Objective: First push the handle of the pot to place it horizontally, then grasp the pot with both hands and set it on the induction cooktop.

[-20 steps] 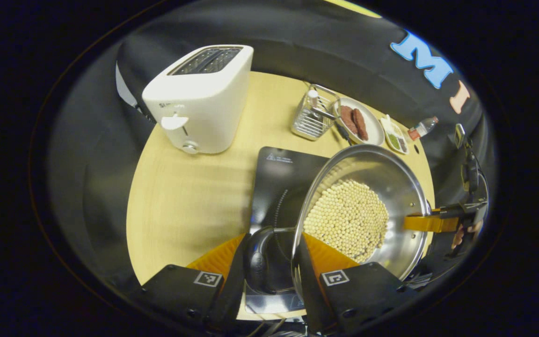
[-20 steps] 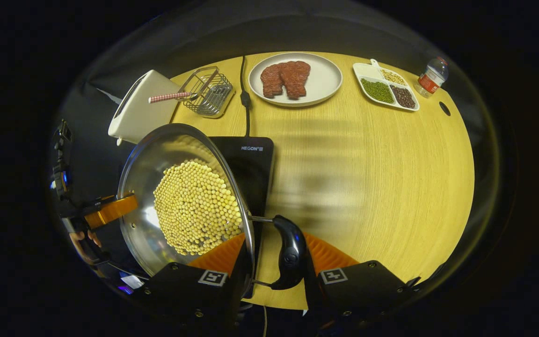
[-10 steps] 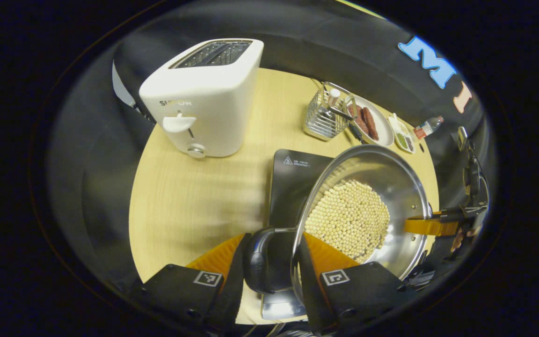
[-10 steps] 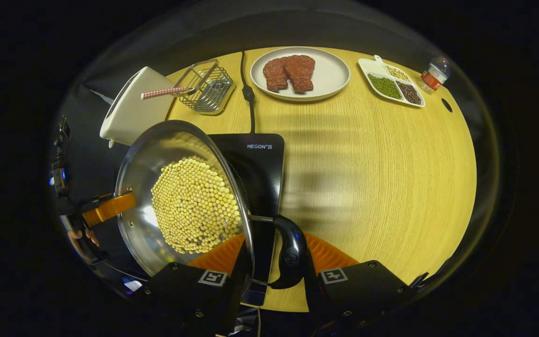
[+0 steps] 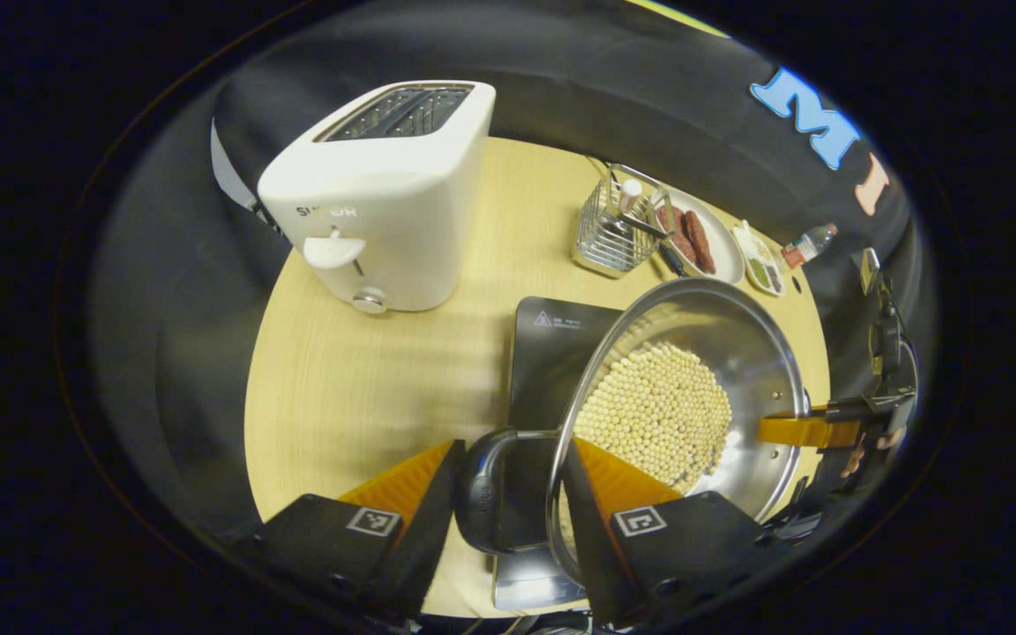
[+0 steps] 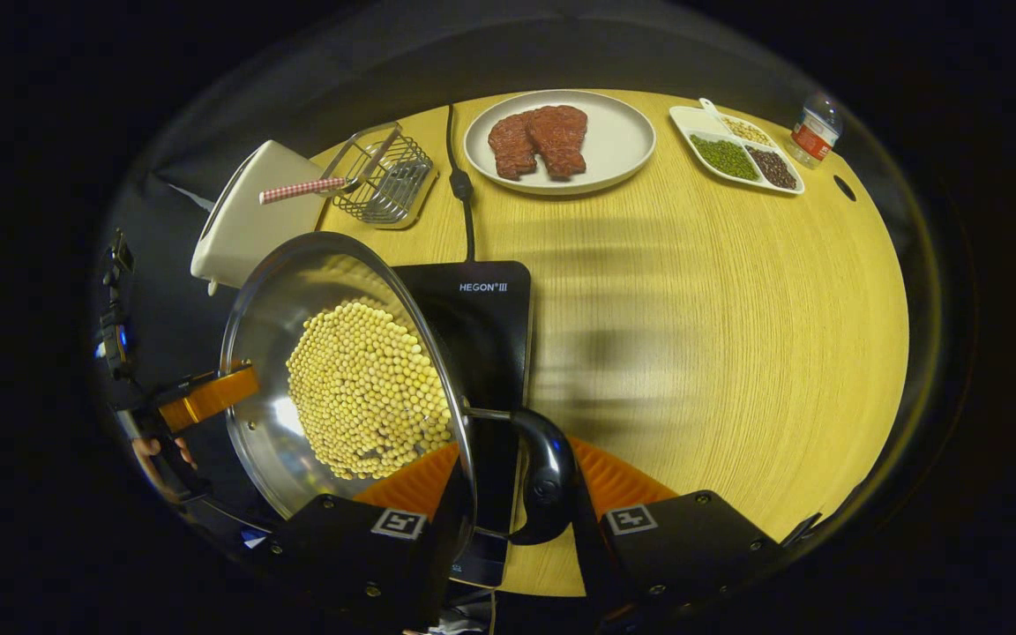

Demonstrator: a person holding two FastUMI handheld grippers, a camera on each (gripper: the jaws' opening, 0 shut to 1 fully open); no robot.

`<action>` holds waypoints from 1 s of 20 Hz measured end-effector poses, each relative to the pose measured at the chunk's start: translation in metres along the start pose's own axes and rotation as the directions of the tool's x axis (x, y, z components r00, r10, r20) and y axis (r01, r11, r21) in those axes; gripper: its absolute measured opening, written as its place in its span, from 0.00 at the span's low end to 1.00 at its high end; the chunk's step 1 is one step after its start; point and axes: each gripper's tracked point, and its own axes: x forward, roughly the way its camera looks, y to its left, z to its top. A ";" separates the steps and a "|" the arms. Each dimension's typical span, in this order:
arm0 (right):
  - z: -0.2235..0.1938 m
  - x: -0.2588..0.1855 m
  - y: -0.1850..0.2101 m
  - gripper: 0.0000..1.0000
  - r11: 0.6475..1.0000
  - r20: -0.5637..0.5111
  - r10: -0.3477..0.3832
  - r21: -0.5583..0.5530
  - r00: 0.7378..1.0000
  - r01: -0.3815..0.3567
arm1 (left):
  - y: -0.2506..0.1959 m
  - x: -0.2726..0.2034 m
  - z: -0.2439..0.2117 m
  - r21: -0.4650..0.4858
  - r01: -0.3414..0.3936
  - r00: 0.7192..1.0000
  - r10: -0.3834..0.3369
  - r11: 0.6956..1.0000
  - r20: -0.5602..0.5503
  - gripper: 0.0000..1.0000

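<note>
A steel pot (image 5: 750,370) filled with pale beans (image 5: 658,410) hangs in the air over the black induction cooktop (image 5: 548,339). My left gripper (image 5: 512,450) is shut on the pot's black side handle (image 5: 477,494). In the right gripper view the pot (image 6: 265,317) sits at the left above the cooktop (image 6: 486,322), and my right gripper (image 6: 515,450) is shut on the opposite black handle (image 6: 550,481). The right gripper (image 5: 812,430) also shows across the pot in the left gripper view, and the left gripper (image 6: 204,397) across it in the right gripper view.
A white toaster (image 5: 376,203) stands at the table's back left, a wire basket (image 5: 614,229) behind the cooktop. A plate of meat (image 6: 561,141), a divided dish of beans (image 6: 737,154) and a small bottle (image 6: 812,128) line the far edge. The cooktop's cord (image 6: 459,190) runs back.
Both grippers have carried the pot a little sideways over the cooktop, still holding its two handles. The toaster and cooktop have shifted slightly in both views.
</note>
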 end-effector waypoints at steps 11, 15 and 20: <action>0.017 -0.029 -0.002 0.95 0.998 0.101 0.045 -0.050 0.994 -0.040 | 0.016 -0.069 0.023 -0.058 -0.089 0.983 0.097 0.994 0.153 0.99; 0.030 -0.069 -0.006 0.96 0.997 0.208 0.070 -0.059 0.976 -0.058 | -0.013 -0.121 0.054 -0.064 -0.104 0.943 0.119 0.993 0.312 0.96; 0.047 -0.142 -0.022 0.95 0.993 0.400 0.088 -0.106 0.912 -0.049 | -0.091 -0.193 0.073 -0.023 -0.085 0.864 0.085 0.996 0.495 0.98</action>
